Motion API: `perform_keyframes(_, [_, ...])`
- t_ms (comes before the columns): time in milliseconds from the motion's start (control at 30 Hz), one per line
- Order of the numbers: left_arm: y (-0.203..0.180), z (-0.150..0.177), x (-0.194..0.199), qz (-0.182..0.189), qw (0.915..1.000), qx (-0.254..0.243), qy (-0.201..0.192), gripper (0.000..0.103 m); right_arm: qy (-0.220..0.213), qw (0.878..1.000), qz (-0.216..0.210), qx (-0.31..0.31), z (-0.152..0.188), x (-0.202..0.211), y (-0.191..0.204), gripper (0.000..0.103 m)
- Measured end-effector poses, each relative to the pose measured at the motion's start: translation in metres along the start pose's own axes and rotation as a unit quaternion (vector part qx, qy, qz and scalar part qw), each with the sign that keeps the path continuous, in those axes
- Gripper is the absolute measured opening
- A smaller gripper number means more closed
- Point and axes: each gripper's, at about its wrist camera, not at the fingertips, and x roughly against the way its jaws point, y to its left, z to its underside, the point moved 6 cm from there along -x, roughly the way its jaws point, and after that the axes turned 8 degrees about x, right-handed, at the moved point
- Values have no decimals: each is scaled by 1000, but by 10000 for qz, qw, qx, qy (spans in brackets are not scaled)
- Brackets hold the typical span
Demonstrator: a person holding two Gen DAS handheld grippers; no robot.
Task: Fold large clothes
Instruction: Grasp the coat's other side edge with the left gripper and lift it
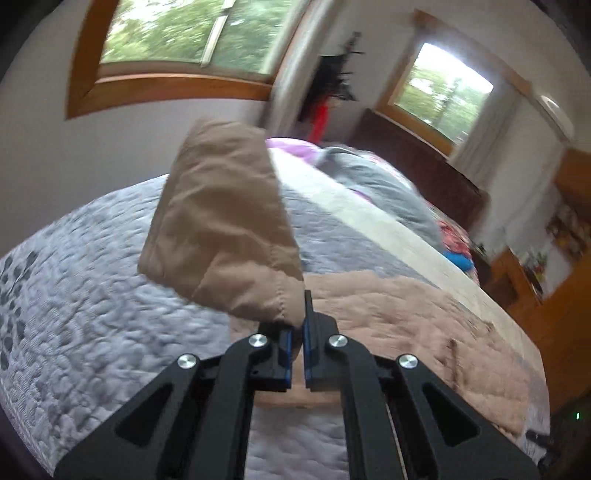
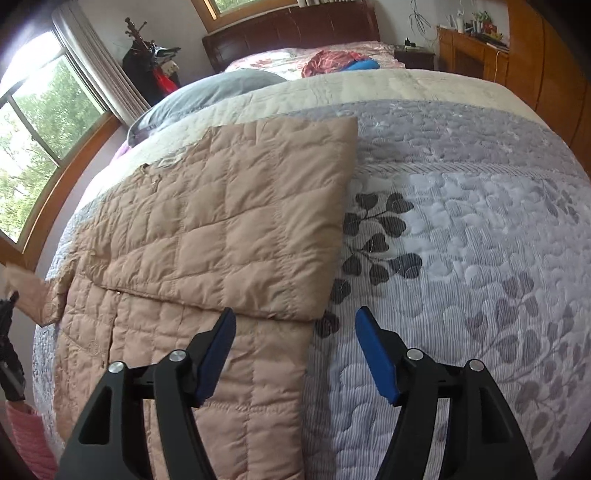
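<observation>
One big garment is in play: a tan quilted jacket (image 2: 207,236), spread on the bed's lavender-grey bedspread (image 2: 461,229). In the right wrist view one panel of it is already folded across the body, its straight edge lying next to the dark leaf print stitched into the cover. Over in the left wrist view, a sleeve (image 1: 221,221) of that jacket is up in the air, lifted clear of the cover and sticking out in front of the camera, blurred. The left gripper (image 1: 297,332) has it: jaws pressed together on the sleeve's stitched end, blue pads pinching the cloth between them. In the right wrist view that gripper shows only as a dark sliver at the left border, with a pink sleeve (image 2: 27,439) of the person below it.

The right gripper (image 2: 295,325) hangs over the near side of the jacket, jaws standing well apart, nothing between them; one finger is above the tan quilting, the other above the bare cover, just beyond the corner of the folded panel.

Further out, a grey pillow (image 2: 207,92) lies near the head end, with a red and blue bundle of cloth (image 2: 338,61) beyond it, before the dark wooden headboard (image 2: 291,33). Wood-framed windows (image 1: 188,40) show green trees, and a wooden desk (image 2: 469,51) stands on the far right.
</observation>
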Motion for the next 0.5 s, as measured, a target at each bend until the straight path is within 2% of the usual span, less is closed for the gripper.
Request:
perform_keyframes(100, [-59, 19, -4, 408, 9977, -504, 175, 3, 5, 10000, 80, -10, 0, 0, -2, 68])
perform_keyframes(233, [-125, 49, -23, 736, 9913, -996, 448, 3, 87, 9999, 69, -114, 3, -5, -7, 67])
perform_keyframes(333, [-162, 76, -44, 824, 9862, -1260, 686, 3, 103, 9999, 63, -106, 5, -7, -6, 67])
perform_keyframes(500, [-201, 123, -66, 922, 9775, -1617, 996, 3, 90, 9999, 68, -62, 4, -10, -6, 67])
